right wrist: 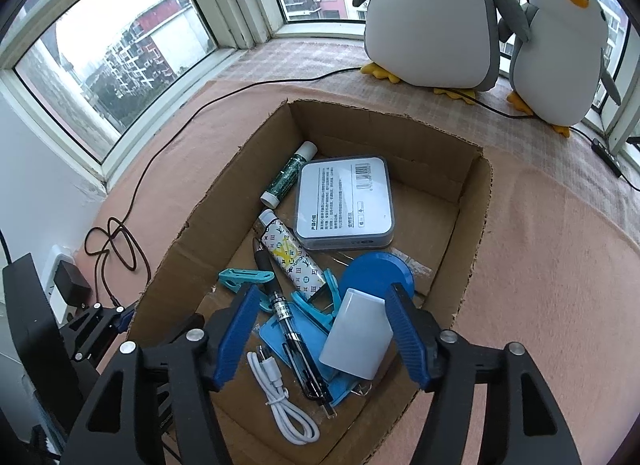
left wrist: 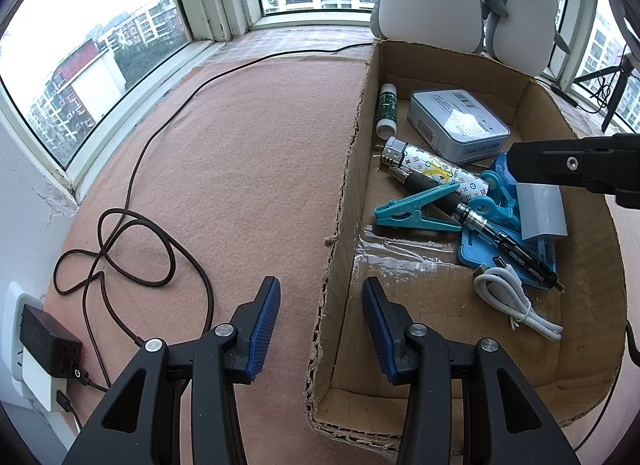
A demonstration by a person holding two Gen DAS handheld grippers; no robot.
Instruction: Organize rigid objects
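Box point(right wrist: 476, 201): open cardboard, ragged torn rim, on a pink mat point(left wrist: 240, 153); it holds all the small items.
Right gripper point(right wrist: 320, 329): jaws wide, inside the box near its near edge, holding nothing; the right finger point(right wrist: 408, 329) looks to be touching the white block's side, the left finger is well clear.
White block point(right wrist: 360, 337): smooth rounded white plastic, probably a charger plug; it lies tilted atop blue plastic pieces point(right wrist: 280, 337), toward the box's near right.
Left gripper point(left wrist: 320, 325): jaws wide, empty, straddling the box's left wall near the near corner.
Other contents: grey tin point(right wrist: 344, 201) at the far middle, green tube point(right wrist: 288, 175) along the left wall, patterned lighter point(right wrist: 290, 257) and pen point(right wrist: 292, 325) mid-box, teal clip point(right wrist: 244, 277), white cable point(right wrist: 280, 397) at the near edge.
Task state: a judgement, the white block seems just placed or about to be taken; which, I cannot tell.
Risk, slip: the block is glossy and tapered, so closing off-centre could squeeze it out.
Risk, perch: it rests on uneven pieces; a nudge may tip it onto the pen.
Risk, snag: the left jaws could catch the torn wall and drag the box.
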